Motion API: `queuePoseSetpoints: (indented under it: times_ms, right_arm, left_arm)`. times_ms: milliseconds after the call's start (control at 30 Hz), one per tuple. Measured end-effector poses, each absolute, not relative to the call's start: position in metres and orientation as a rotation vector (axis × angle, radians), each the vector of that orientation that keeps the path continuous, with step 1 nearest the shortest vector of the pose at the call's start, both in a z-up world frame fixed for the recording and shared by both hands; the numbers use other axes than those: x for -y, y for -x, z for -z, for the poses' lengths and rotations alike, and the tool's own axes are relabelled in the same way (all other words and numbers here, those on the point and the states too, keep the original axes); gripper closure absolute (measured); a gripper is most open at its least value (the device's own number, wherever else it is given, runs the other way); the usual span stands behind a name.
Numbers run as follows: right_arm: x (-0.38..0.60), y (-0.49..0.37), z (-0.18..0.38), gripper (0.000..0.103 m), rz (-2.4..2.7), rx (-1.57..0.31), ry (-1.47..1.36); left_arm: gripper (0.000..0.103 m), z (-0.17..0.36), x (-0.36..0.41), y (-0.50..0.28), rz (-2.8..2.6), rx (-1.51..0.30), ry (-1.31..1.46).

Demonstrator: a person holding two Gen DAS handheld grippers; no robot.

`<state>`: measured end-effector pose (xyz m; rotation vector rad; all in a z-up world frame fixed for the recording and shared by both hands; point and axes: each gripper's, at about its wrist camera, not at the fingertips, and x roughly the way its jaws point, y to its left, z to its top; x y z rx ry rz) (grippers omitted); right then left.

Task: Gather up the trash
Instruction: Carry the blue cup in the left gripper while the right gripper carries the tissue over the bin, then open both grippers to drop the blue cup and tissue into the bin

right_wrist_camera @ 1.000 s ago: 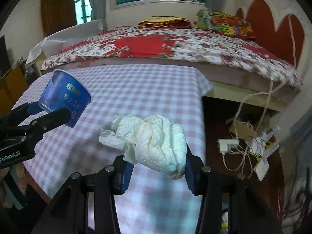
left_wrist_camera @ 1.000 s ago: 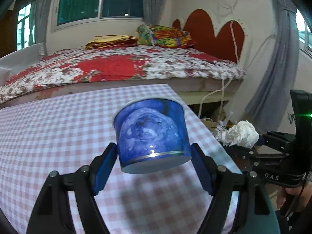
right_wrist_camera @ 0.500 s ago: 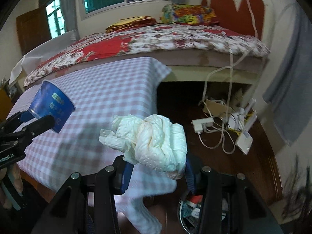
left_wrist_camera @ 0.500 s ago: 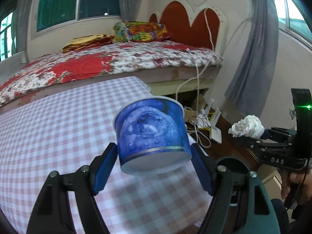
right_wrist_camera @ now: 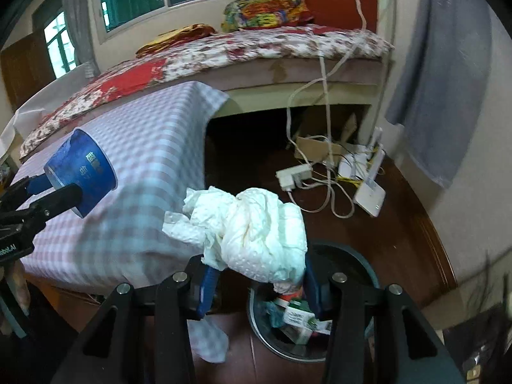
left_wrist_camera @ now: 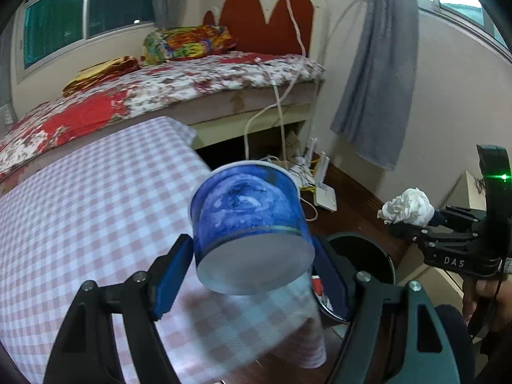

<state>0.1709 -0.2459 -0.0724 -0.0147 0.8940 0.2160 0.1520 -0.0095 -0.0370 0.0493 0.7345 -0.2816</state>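
Note:
My left gripper is shut on a blue paper cup, its base toward the camera, held above the corner of the checked table. The same cup shows at the left of the right wrist view. My right gripper is shut on a crumpled white tissue wad, which also appears at the right of the left wrist view as a tissue wad. A dark round trash bin with packaging inside stands on the floor just under the right gripper; in the left wrist view the bin lies past the cup.
A bed with a floral cover runs behind the table. Cables, a power strip and a white router lie on the dark wooden floor beside the bin. A grey curtain hangs at the right. A hand holds the right gripper.
Both grippers have swung right, off the table top toward its corner, still gripping the cup and the tissue. The trash bin has come into view beneath the right gripper.

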Motion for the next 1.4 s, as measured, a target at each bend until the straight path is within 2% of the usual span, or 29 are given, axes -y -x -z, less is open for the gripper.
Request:
queuePoseSetpoints:
  times_ms: [667,1000,1400]
  right_arm:
    - [0.325,-0.111,0.108,0.054,-0.060,-0.909,0.002]
    - [0.349,-0.089,0.147,0.054,-0.016,-0.984,-0.023]
    - [0.347,-0.110,0.206,0.054,-0.085,-1.076,0.005]
  left_arm:
    - [0.027,0.070,0.113,-0.123,0.500,-0.822,-0.146]
    - [0.027,0.108,0.145,-0.126,0.570,-0.904,-0.191]
    - [0.027,0.156,0.156,-0.152,0.587,-1.006,-0.178]
